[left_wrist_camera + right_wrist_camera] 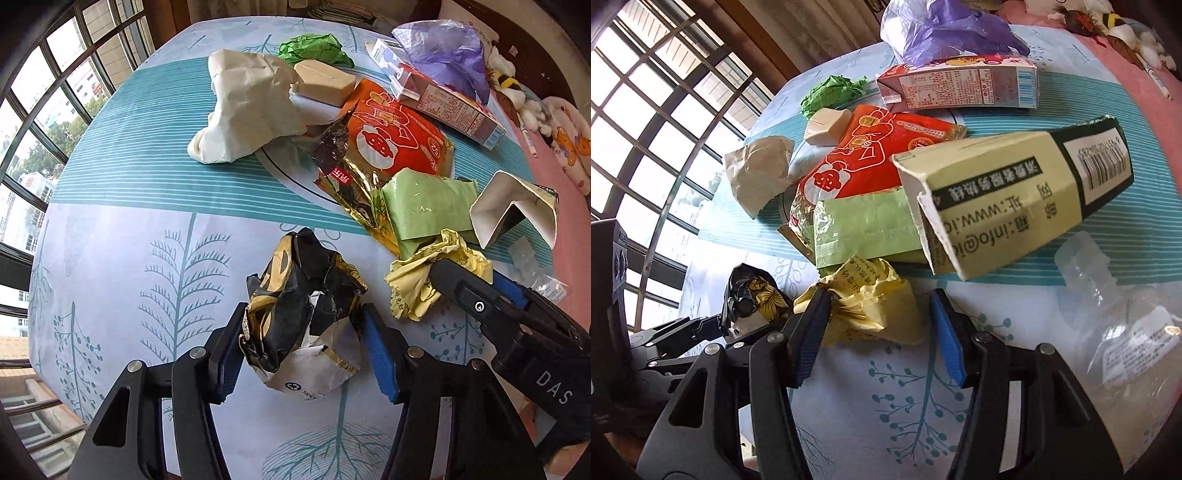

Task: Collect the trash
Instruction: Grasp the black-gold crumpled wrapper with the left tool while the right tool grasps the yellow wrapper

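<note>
While your left tool (301,341) clasps the black wrapper (306,317), the yellow wad (866,304) lies dead ahead between your spread right tool (875,325) pads.

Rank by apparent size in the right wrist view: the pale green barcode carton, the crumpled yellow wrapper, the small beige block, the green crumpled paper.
1. Pale green barcode carton, though it sits nearest the camera.
2. Crumpled yellow wrapper.
3. Green crumpled paper and small beige block: look alike, both far back, so unranked.

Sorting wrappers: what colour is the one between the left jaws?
Black and gold wrapper; left wrist view.
</note>
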{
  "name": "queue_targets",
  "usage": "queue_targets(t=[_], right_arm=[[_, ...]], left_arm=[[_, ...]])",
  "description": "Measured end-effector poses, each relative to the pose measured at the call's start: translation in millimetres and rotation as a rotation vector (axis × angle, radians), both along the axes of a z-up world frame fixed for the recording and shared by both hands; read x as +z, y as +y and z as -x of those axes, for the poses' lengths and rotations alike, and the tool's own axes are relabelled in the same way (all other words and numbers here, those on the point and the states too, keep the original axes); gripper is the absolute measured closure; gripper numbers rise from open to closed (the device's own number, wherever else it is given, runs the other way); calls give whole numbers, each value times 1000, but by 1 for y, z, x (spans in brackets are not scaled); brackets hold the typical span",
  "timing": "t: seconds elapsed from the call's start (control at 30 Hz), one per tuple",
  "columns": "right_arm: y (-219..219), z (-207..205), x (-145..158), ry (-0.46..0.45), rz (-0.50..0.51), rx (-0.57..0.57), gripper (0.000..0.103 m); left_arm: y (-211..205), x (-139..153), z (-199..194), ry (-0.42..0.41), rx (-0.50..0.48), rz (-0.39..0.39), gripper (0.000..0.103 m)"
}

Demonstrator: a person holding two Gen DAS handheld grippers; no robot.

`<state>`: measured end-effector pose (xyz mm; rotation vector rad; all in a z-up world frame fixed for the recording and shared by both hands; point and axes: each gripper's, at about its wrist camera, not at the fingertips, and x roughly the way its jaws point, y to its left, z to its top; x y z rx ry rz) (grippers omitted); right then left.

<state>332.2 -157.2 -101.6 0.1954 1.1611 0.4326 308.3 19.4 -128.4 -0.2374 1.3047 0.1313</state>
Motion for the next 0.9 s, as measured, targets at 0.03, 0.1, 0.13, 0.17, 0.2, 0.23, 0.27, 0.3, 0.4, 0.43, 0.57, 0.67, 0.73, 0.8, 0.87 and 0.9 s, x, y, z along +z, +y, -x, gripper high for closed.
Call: queue_targets(t=[0.03, 0.1, 0.13, 0.17, 0.2, 0.23, 0.27, 0.3, 0.4, 0.43, 0.57, 0.67, 0.73, 0.8, 0.87, 0.9], right_arm=[[1, 1, 0, 7, -7, 5, 57], [4, 3, 2, 7, 3, 5, 59], [6, 6, 3, -3, 13, 9, 60], [8, 8, 5, -8, 19, 17, 60], [11, 11, 6, -7, 22, 22, 62], [11, 14, 8, -6, 22, 23, 63], [12, 18, 10, -6, 20, 23, 63], [13, 22, 13, -7, 20, 21, 64], [12, 35, 23, -19, 19, 2, 64], [12, 40, 27, -25, 17, -3, 64], [9, 65, 47, -60, 26, -37, 64], [7, 89, 64, -95, 45, -69, 65], [9, 107, 78, -122, 59, -100, 65], [10, 129, 91, -152, 74, -136, 65], [13, 150, 102, -173, 87, -176, 65], [15, 161, 107, -179, 94, -197, 65]], left_arm=[[1, 0, 1, 1, 3, 4, 46], [2, 2, 4, 0, 0, 5, 47], [3, 3, 6, -2, -3, 4, 49], [3, 5, 8, -6, -6, 3, 51], [4, 6, 11, -9, -9, 2, 51], [5, 8, 13, -11, -12, -4, 52], [6, 11, 16, -14, -15, -10, 52], [8, 13, 20, -19, -19, -14, 52], [12, 24, 30, -41, -38, -21, 53], [13, 28, 34, -48, -49, -24, 53], [13, 48, 50, -90, -109, -41, 53], [15, 66, 66, -128, -163, -45, 53], [17, 78, 76, -155, -200, -46, 53], [21, 91, 88, -185, -237, -46, 53], [25, 101, 99, -213, -275, -46, 53], [28, 107, 107, -224, -291, -47, 53]])
